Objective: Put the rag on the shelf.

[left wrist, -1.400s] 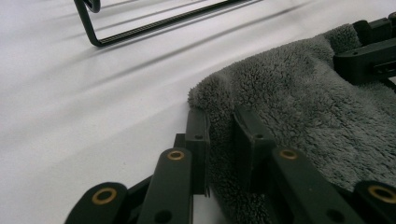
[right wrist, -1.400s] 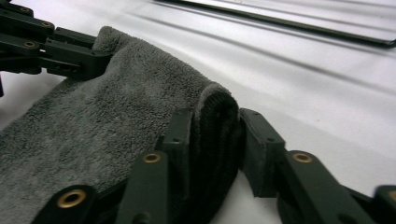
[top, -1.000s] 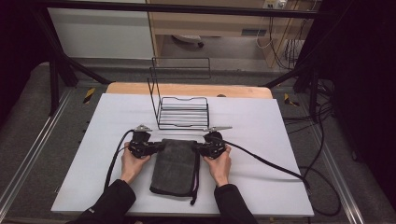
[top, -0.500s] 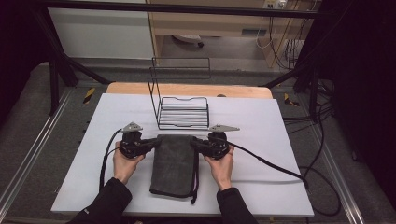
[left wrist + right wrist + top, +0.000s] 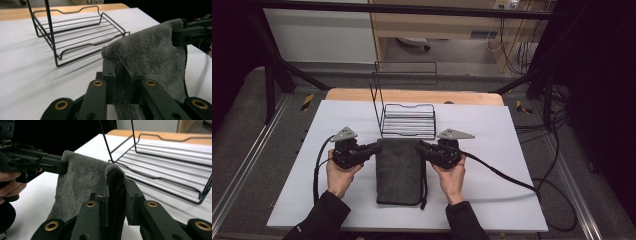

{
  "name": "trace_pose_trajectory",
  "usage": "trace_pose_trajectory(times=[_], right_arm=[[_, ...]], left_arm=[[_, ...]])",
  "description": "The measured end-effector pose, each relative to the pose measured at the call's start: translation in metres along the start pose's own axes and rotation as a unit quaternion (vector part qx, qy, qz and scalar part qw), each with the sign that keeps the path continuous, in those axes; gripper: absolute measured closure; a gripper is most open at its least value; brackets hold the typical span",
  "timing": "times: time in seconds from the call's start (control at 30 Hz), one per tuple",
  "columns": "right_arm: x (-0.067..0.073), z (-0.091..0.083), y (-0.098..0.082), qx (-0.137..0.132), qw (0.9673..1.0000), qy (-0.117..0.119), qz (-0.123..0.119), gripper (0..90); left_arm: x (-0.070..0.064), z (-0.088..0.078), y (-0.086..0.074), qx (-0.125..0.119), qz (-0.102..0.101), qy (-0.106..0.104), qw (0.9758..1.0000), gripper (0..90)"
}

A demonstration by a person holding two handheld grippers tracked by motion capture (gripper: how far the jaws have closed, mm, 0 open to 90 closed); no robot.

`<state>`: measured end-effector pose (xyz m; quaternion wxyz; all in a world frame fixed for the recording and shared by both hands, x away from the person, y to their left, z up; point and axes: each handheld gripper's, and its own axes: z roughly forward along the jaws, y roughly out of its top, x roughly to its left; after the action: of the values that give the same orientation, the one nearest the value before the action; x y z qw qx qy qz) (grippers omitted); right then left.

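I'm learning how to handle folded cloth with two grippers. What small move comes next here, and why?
Probably lift a little more, then carry the grey towel forward toward the wire rack. The left gripper and right gripper each pinch a far corner, the near end lies on the table, and the rack stands just beyond.

Both tools are black, each topped by a grey three-cornered plate and trailing a black cable. The left tool (image 5: 374,147) and right tool (image 5: 421,146) have flat black jaws on linked arms set with brass-ringed pivots and small dark screws. The person wears black sleeves (image 5: 319,220).
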<state>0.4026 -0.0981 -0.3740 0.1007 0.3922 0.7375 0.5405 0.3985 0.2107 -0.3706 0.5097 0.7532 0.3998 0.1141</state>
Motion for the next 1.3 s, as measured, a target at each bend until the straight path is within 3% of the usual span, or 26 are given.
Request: trace_pose_trajectory(times=[0.33,0.77,1.13,1.3], right_arm=[[0.01,-0.019,0.014,-0.036,0.999,0.005,-0.025,76.5],[0.026,-0.035,0.031,-0.075,0.9954,0.011,-0.058,76.4],[0.036,-0.039,0.044,-0.101,0.9919,0.012,-0.076,76.5],[0.038,-0.042,0.049,-0.117,0.9898,0.01,-0.08,76.5]], left_arm=[[-0.015,-0.017,0.012,-0.041,0.019,-0.002,0.999,80.6],[-0.029,-0.039,0.023,-0.095,0.037,0.011,0.9947,80.6],[-0.03,-0.051,0.034,-0.121,0.036,0.012,0.9919,80.6],[-0.033,-0.055,0.043,-0.14,0.033,0.009,0.9895,80.7]])
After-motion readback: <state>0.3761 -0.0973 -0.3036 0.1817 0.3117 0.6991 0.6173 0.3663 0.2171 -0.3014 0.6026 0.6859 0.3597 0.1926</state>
